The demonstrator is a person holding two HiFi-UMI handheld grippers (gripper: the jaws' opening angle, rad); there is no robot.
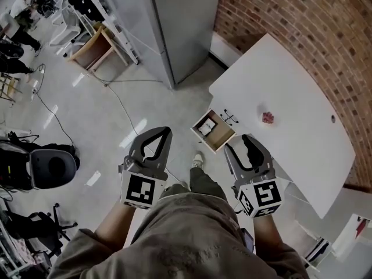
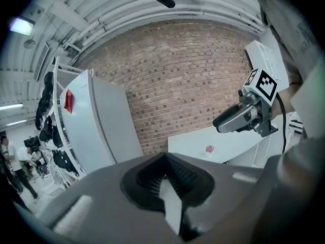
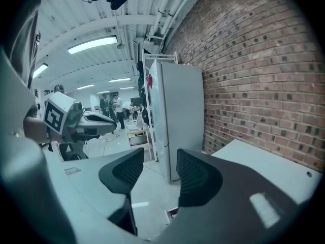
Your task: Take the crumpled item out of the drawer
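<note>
A small crumpled red-pink item (image 1: pixel 267 117) lies on the white table (image 1: pixel 302 127); the left gripper view also shows the crumpled item (image 2: pixel 209 148) on the tabletop. The wooden drawer (image 1: pixel 213 131) stands pulled out at the table's near-left corner, with something white (image 1: pixel 204 128) inside it. My left gripper (image 1: pixel 162 132) hangs over the floor to the left of the drawer, its jaws shut on nothing (image 2: pixel 164 159). My right gripper (image 1: pixel 244 146) is just this side of the drawer, below the table edge, its jaws a little open and empty (image 3: pixel 160 173).
A tall grey cabinet (image 1: pixel 180 28) stands left of the table against the brick wall (image 1: pixel 302 22). On the floor to the left are an office chair (image 1: pixel 52 166) and cables (image 1: pixel 116 100). A wooden chair (image 1: pixel 93 48) and people are farther off.
</note>
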